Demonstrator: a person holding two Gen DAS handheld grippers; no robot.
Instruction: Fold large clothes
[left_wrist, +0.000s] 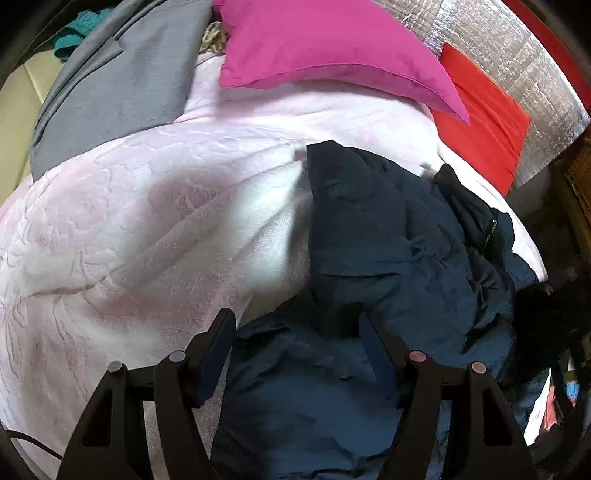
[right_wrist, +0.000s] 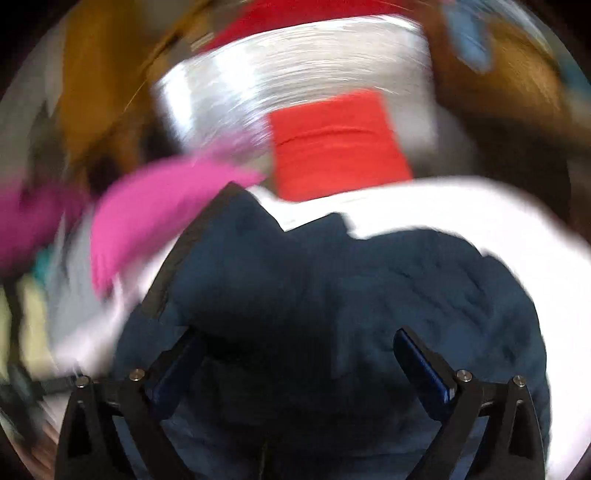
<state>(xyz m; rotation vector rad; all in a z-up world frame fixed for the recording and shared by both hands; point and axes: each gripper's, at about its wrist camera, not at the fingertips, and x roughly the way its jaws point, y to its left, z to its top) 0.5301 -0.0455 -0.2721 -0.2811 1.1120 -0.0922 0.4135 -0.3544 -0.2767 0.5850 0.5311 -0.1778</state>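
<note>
A dark navy garment (left_wrist: 388, 251) lies crumpled on a pale pink bedspread (left_wrist: 129, 221). My left gripper (left_wrist: 295, 325) is open just above the garment's near edge, with cloth showing between its fingers but not pinched. In the right wrist view the same navy garment (right_wrist: 369, 295) fills the lower half, badly blurred by motion. My right gripper (right_wrist: 295, 343) is open wide over it, holding nothing.
A magenta pillow (left_wrist: 325, 44) and a red pillow (left_wrist: 484, 122) lie at the head of the bed against a silvery wall (left_wrist: 517, 55). A grey garment (left_wrist: 122, 81) and a teal one (left_wrist: 74, 33) lie at the far left. Dark clutter (left_wrist: 554, 314) sits off the bed's right edge.
</note>
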